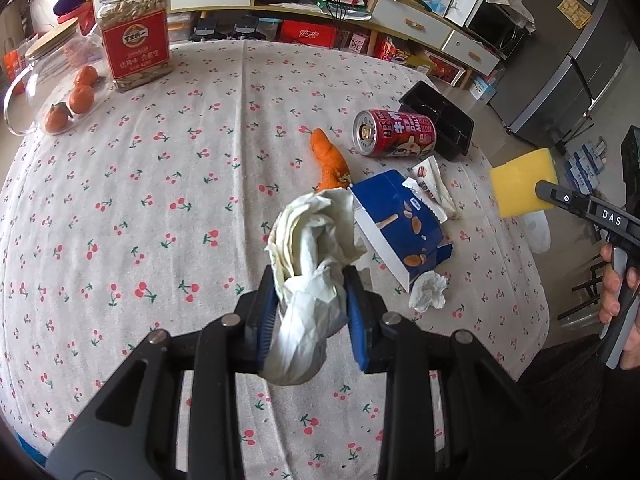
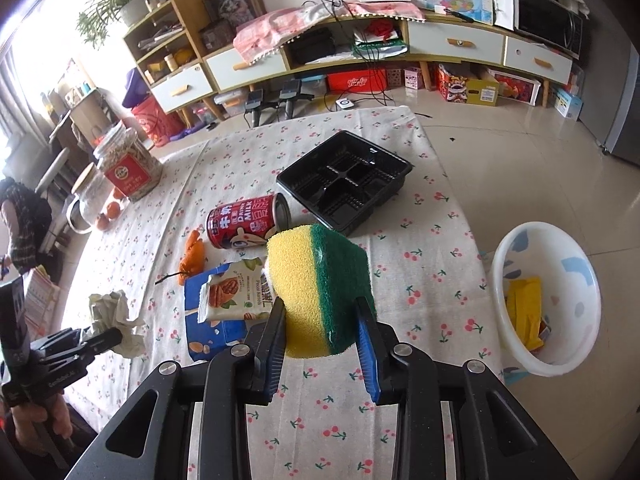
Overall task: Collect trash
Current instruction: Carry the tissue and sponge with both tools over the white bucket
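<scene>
Cherry-print counter [image 2: 400, 208]: right gripper [image 2: 322, 332] clamps yellow-green sponge [image 2: 320, 292], left gripper [image 1: 310, 304] crumpled white paper [image 1: 316, 256] — either could slip short of the white plastic basin [image 2: 516, 248] right of the sponge.

Home living room: sideboard [image 2: 360, 52], tablecloth [image 1: 160, 200]

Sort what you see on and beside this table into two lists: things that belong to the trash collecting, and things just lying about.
Trash job:
crumpled paper in the left hand-held gripper
sponge in the right hand-held gripper
can
peel
blue box
wrapper
tissue
black tray
basin

Lying about:
jar
oranges
</scene>
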Action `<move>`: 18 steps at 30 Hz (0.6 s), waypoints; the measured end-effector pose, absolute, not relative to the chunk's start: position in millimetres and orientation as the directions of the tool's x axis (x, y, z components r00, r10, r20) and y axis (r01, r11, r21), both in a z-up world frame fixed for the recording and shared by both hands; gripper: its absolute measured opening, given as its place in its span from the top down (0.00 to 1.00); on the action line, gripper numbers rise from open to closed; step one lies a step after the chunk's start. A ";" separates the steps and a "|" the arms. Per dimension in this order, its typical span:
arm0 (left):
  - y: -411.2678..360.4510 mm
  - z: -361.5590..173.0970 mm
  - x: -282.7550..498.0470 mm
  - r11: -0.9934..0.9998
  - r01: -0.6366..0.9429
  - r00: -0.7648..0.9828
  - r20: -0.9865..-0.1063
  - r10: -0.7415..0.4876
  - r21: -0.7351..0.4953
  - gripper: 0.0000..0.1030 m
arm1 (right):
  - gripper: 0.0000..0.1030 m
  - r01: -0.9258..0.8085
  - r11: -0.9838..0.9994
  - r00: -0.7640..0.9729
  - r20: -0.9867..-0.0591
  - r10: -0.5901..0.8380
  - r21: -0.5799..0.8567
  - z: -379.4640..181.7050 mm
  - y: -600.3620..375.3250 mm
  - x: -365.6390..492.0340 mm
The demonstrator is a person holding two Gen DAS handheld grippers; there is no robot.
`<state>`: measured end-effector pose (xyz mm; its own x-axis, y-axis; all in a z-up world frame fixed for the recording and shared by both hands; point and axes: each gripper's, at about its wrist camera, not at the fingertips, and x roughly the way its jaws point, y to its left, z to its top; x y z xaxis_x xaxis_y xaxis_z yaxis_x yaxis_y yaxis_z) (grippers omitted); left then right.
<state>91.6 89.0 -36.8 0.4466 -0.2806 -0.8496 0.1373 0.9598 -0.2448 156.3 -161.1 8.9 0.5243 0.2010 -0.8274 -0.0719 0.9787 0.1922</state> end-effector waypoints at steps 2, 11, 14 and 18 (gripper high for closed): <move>83.8 -35.5 91.8 0.959 0.144 0.448 -0.848 -0.283 -0.244 0.67 | 0.68 -0.061 0.977 0.529 -0.823 0.206 0.205 10.7 -168.3 155.3; 49.6 -26.7 99.4 0.949 0.192 0.445 -0.839 -0.313 -0.252 0.67 | 0.68 0.019 0.966 0.569 -0.797 0.203 0.260 22.6 -220.1 142.6; 35.9 -22.3 103.4 0.945 0.213 0.443 -0.838 -0.319 -0.247 0.67 | 0.68 0.045 0.963 0.585 -0.789 0.190 0.266 26.7 -238.7 138.4; 15.2 -14.9 109.1 0.939 0.245 0.441 -0.834 -0.330 -0.242 0.67 | 0.68 0.093 0.956 0.601 -0.781 0.169 0.278 29.2 -268.3 131.7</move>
<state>109.1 15.2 -14.9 0.4415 -0.3303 -0.8343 0.2451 0.9388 -0.2420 131.7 -268.3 29.2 0.6006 0.1690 -0.7814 0.0930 0.9560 0.2783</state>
